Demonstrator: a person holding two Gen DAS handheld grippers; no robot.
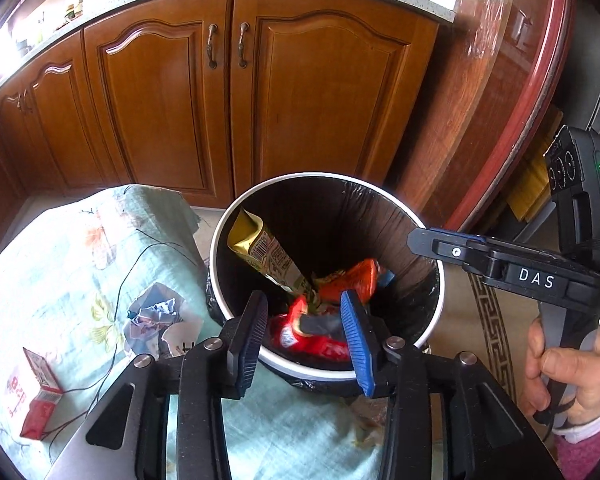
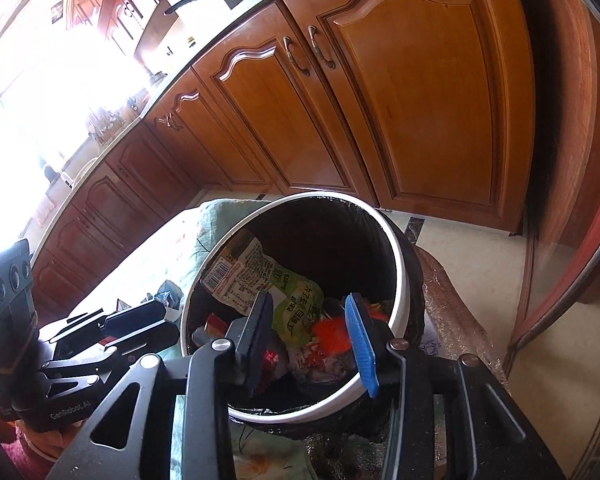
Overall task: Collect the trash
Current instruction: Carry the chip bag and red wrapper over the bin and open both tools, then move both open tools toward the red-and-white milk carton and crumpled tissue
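Observation:
A round bin [image 1: 328,176] with a white rim and black liner stands below both grippers. Inside lie a yellow-green wrapper [image 1: 268,252], an orange wrapper [image 1: 352,280] and a red wrapper [image 1: 320,344]. My left gripper [image 1: 304,332] hovers over the bin's near rim, open, with nothing between its pads. The right gripper [image 1: 420,242] reaches in from the right. In the right wrist view the bin [image 2: 396,248] holds the green wrapper [image 2: 260,276] and orange scraps [image 2: 332,332]. My right gripper [image 2: 310,332] is open and empty above them. The left gripper [image 2: 168,322] sits at the bin's left.
Left of the bin, a flowered teal cloth [image 1: 80,248] carries crumpled paper [image 1: 156,320] and a red-and-white carton [image 1: 36,396]. Wooden cabinets [image 1: 240,100] stand behind. A round red-rimmed table [image 1: 540,100] is at the right. A person's hand [image 1: 568,376] grips the right handle.

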